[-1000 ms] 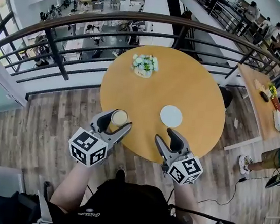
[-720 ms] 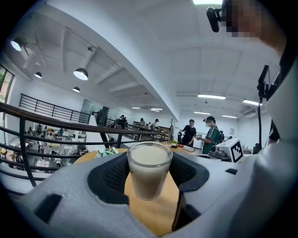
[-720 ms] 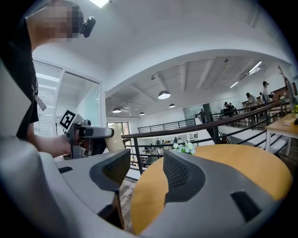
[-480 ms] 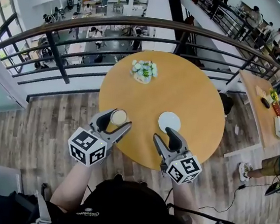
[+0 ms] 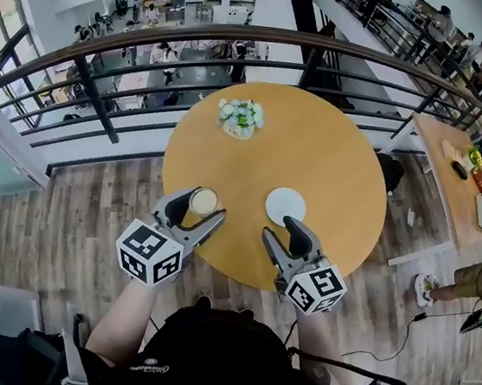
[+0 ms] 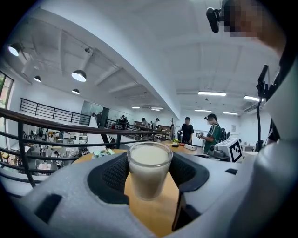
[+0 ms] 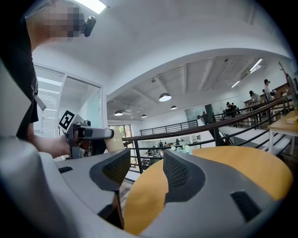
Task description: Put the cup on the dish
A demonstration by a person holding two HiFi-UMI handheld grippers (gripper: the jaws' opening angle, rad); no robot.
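Note:
A clear cup [image 5: 204, 201] of pale milky drink sits between the jaws of my left gripper [image 5: 201, 205], over the near left edge of the round wooden table [image 5: 334, 155]. In the left gripper view the cup [image 6: 149, 169] fills the gap between both black pads [image 6: 113, 174], and the gripper is shut on it. A small white dish [image 5: 286, 206] lies on the table to the cup's right. My right gripper [image 5: 280, 228] hovers just in front of the dish, open and empty. The right gripper view shows the cup [image 7: 113, 142] off to the left.
A small bunch of white flowers [image 5: 240, 116] stands at the table's far side. A dark metal railing [image 5: 242, 47] curves behind the table above a lower floor. Wooden flooring [image 5: 63, 208] lies to the left, and another table [image 5: 451, 171] with people stands at the right.
The view has shifted a little, so the table sits slightly lower and further left. The dish now lies closer to my right gripper. The cup stays in the left jaws.

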